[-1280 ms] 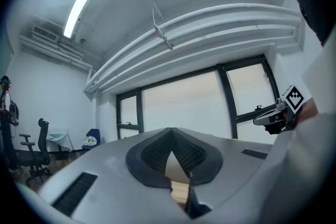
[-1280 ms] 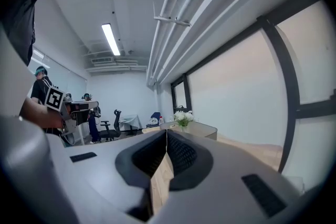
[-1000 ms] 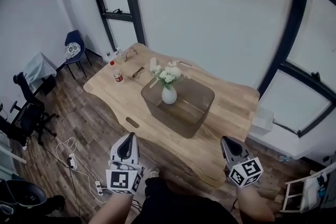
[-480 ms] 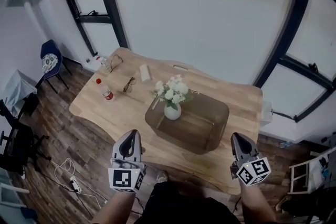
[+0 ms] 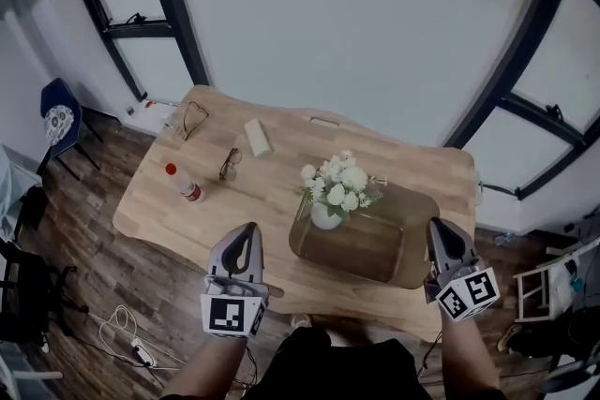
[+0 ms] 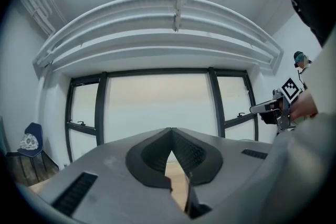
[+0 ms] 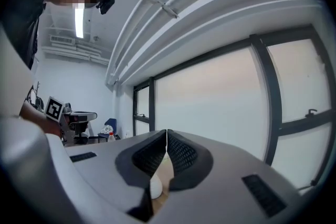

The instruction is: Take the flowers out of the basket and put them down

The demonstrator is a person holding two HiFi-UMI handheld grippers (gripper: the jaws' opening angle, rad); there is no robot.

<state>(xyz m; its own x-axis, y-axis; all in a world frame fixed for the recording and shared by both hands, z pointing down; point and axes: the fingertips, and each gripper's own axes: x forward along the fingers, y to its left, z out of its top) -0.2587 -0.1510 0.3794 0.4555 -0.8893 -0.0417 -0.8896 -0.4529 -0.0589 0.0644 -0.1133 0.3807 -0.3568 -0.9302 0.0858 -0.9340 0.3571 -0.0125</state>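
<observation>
– So, where are the flowers right now?

– I see the bunch of white flowers [image 5: 339,181] standing upright in a small round white vase [image 5: 325,216]. The vase sits inside the brown see-through rectangular basket [image 5: 375,248], at its far left corner. That basket rests on the light wooden worktop [image 5: 281,201], towards its right end.

– And your grippers?

– My left gripper [image 5: 247,228] is closed, tips meeting, holding nothing. It hangs over the worktop's near edge, left of the basket and apart from it. My right gripper [image 5: 437,225] is closed too, tip to tip and empty. It sits by the basket's near right corner, and from the head view I cannot tell whether it touches the rim.

– Anything else on the worktop?

– Yes, all on the left half, well apart from the basket. A clear plastic bottle with a red cap [image 5: 185,185] lies on its side. A pair of dark-rimmed glasses [image 5: 228,166] lies just beyond it, a small white box [image 5: 257,138] further back, and a second pair of glasses [image 5: 192,119] near the far left corner. Off to the left, a blue chair [image 5: 56,119] stands on the dark wooden floor [image 5: 112,295].
</observation>
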